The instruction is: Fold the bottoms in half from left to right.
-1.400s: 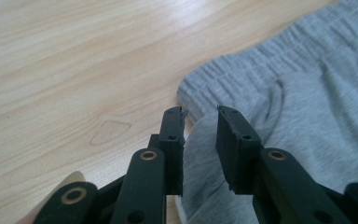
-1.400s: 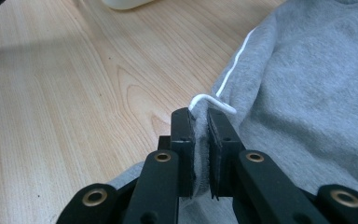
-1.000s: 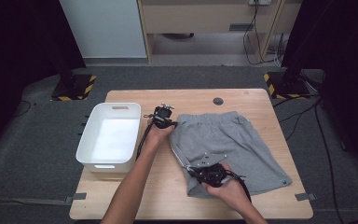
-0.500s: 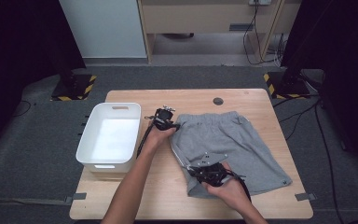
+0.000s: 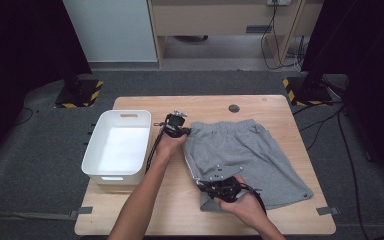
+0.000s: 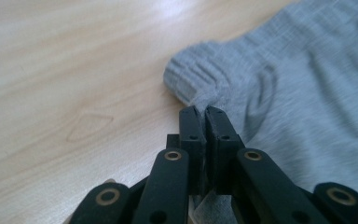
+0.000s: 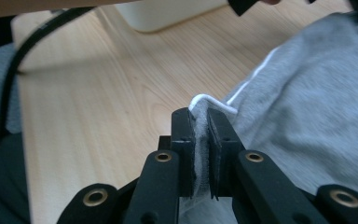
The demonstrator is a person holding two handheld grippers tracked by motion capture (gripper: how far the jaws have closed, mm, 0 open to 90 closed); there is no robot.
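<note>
Grey shorts (image 5: 250, 152) lie spread on the wooden table (image 5: 300, 227), waistband toward the far side. My left gripper (image 5: 184, 131) sits at the waistband's left corner; its jaws have just been closing and now pinch the ribbed waistband (image 6: 196, 79), shut on the shorts (image 6: 307, 93). My right gripper (image 5: 211, 192) is at the near left hem, shut on the shorts' white-piped edge (image 7: 214, 103). The grey fabric (image 7: 298, 121) is squeezed between its pads.
A white empty bin (image 5: 117, 145) stands at the table's left, close to my left forearm. A small dark disc (image 5: 234, 108) lies near the far edge. Bare wood lies between the bin and the shorts. Cables trail from both grippers.
The left gripper's jaws have closed on the waistband corner. Both hands stay in place and the shorts lie as before.
</note>
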